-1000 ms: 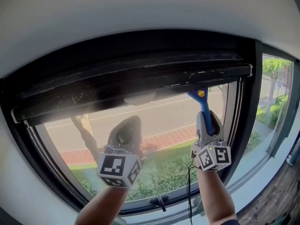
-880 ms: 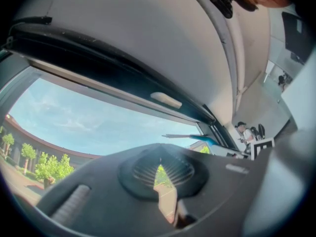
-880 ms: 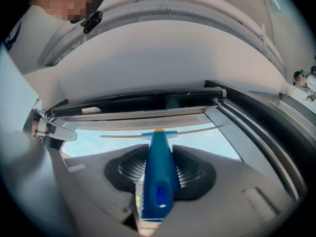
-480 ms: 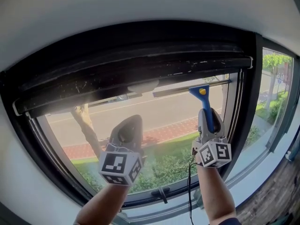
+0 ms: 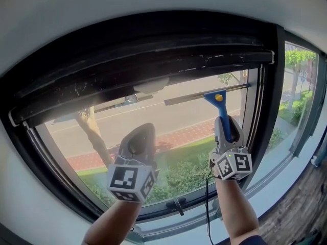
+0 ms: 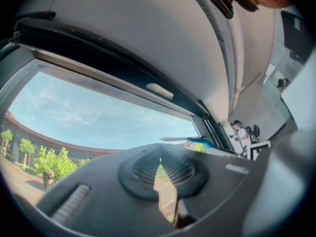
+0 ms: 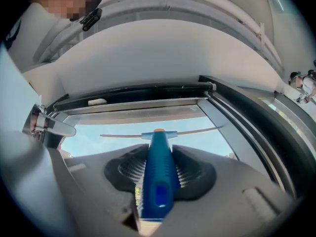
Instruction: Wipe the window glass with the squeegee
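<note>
My right gripper is shut on the blue handle of the squeegee, seen close up as the squeegee in the right gripper view. Its long blade lies horizontally against the window glass, a little below the dark top frame, on the right half of the pane. My left gripper is raised in front of the lower middle of the glass, shut with nothing between its jaws. From the left gripper view the blade shows at the far right.
A black window frame surrounds the pane, with a vertical post just right of the squeegee. A window handle sits on the bottom rail. Outside are a road, a tree trunk and green bushes.
The squeegee blade has come down the glass, away from the top frame, with the right gripper. The left gripper has stayed where it was.
</note>
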Tool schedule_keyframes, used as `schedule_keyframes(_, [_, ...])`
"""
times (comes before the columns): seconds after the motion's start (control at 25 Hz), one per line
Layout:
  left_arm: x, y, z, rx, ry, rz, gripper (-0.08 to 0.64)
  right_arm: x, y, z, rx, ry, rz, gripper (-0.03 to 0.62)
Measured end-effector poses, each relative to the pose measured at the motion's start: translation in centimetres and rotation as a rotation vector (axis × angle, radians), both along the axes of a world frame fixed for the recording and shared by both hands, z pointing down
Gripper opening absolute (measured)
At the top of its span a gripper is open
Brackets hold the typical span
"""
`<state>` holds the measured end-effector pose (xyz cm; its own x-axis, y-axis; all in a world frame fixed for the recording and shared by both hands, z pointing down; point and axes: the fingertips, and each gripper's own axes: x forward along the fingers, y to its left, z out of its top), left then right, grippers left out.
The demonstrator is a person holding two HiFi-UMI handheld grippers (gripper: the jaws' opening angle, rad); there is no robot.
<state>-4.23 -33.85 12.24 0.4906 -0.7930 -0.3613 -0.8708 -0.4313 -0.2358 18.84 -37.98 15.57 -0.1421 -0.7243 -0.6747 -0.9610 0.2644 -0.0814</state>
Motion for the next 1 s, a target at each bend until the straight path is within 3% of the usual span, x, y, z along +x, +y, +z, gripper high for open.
schedule_keyframes(0.76, [1.0, 0.6, 4.1, -0.067, -0.027, 0.008, 0.003, 0.1, -0.2, 5.5, -0.108, 0.021, -0.014, 0.147])
schedule_keyframes(1.0, [0.9, 0.9, 5.6, -0.072, -0.071, -0.012, 0.003, 0.0, -0.1, 7.3, -0.142, 0.015, -0.020, 0.147])
